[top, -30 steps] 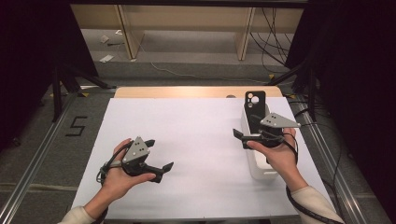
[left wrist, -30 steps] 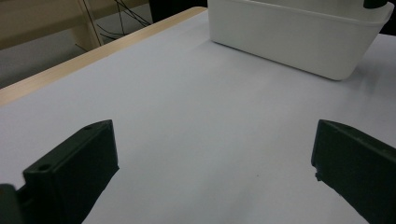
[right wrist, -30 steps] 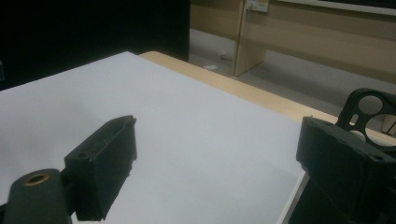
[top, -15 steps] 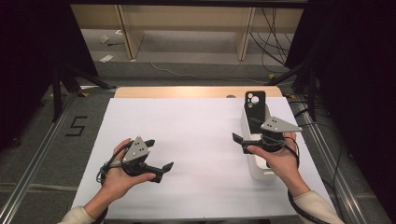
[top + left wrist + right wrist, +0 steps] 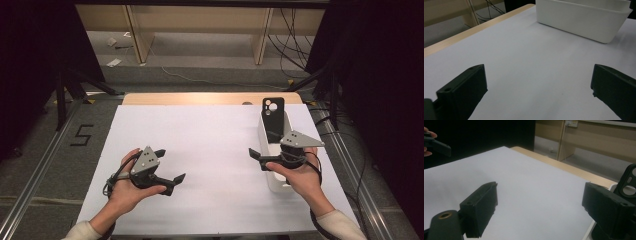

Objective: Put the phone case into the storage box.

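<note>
High view: right gripper [image 5: 256,159] hovers, jaws spread and empty, just beside a white rectangular plastic bin [image 5: 274,181] holding an upright black phone case [image 5: 273,120]; left gripper [image 5: 170,165] also gapes empty.

A long white bin [image 5: 272,172] sits on the white surface [image 5: 210,150], at about 3 o'clock near the right edge. A black phone case [image 5: 273,120] with round camera holes stands up inside its far end, at 12 o'clock.
</note>
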Tool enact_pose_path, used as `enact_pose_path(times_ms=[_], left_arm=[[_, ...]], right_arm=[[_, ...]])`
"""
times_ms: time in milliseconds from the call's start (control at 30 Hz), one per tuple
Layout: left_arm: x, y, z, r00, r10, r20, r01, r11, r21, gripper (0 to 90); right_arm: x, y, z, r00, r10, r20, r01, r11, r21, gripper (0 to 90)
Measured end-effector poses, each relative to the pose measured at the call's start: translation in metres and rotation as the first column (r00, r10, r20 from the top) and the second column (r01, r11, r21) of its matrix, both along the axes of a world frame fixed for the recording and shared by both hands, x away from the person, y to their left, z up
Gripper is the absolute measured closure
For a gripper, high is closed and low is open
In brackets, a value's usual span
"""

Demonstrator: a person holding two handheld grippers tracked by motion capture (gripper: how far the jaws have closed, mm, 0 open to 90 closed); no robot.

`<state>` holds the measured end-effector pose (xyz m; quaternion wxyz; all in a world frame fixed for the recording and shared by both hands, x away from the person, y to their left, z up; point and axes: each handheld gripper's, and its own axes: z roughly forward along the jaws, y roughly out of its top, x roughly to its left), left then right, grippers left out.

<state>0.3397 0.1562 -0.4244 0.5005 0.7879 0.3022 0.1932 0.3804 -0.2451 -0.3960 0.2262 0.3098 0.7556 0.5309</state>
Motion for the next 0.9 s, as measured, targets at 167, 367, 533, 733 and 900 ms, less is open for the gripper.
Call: enact_pose_path(times_ms=[167,367,533,733,900], left_arm=[[0.000,0.000,0.000,1.0000,0.000,0.000,0.000,1.0000,0.000,0.0],[0.000,0.000,0.000,1.0000,0.000,-0.001,0.000,1.0000,0.000,0.0],[0.000,0.000,0.000,1.0000,0.001,-0.001,-0.001,1.0000,0.001,0.0],[0.000,0.001,0.000,1.0000,0.002,-0.001,-0.002,1.0000,0.002,0.0],[0.000,0.001,0.000,1.0000,0.002,-0.003,-0.002,1.0000,0.000,0.0]], right_arm=[[-0.004,-0.001,0.002,1.0000,0.002,0.009,-0.002,1.0000,0.004,14.1],[-0.008,-0.002,0.003,0.9999,0.009,0.009,-0.009,1.0000,0.003,14.3],[-0.011,-0.004,0.002,0.9999,0.009,0.010,-0.009,1.0000,0.004,14.5],[-0.014,-0.007,0.000,1.0000,0.007,0.007,-0.007,1.0000,0.002,14.6],[-0.017,-0.010,-0.001,0.9999,0.009,0.005,-0.009,0.9999,0.004,14.6]])
